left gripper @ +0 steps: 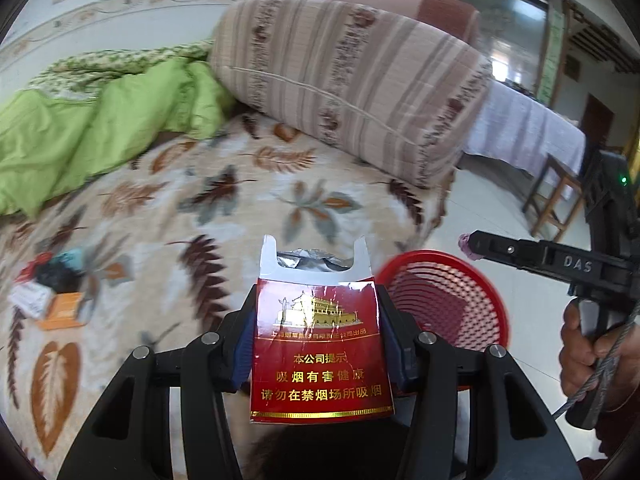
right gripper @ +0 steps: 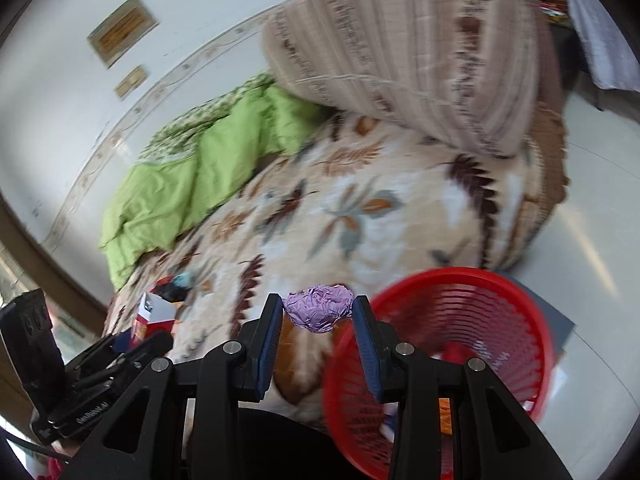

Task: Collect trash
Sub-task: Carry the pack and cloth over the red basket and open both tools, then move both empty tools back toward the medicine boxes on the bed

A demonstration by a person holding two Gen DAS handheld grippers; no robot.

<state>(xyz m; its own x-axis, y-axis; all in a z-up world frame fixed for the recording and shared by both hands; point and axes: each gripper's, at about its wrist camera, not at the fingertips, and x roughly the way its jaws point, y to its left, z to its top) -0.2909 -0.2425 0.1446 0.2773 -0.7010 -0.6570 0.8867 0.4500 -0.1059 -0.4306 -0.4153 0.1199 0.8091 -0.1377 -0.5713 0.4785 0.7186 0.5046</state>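
Note:
My left gripper (left gripper: 316, 320) is shut on a red cigarette pack (left gripper: 320, 352) with its lid open and foil showing, held above the bed's edge. My right gripper (right gripper: 318, 312) is shut on a crumpled purple paper ball (right gripper: 319, 307), just left of the red mesh basket (right gripper: 460, 320). The basket stands on the floor beside the bed and shows in the left wrist view (left gripper: 452, 300) too, with the right gripper (left gripper: 468, 246) above its right side. Some trash lies inside the basket. More trash (left gripper: 52, 292) lies in a small pile on the bed, far left.
The bed carries a leaf-patterned blanket (left gripper: 240, 200), a green quilt (left gripper: 80, 132) and a striped rolled bedding bundle (left gripper: 352, 76). A wooden stool (left gripper: 556, 200) and a cloth-covered table (left gripper: 524, 128) stand on the white tiled floor to the right.

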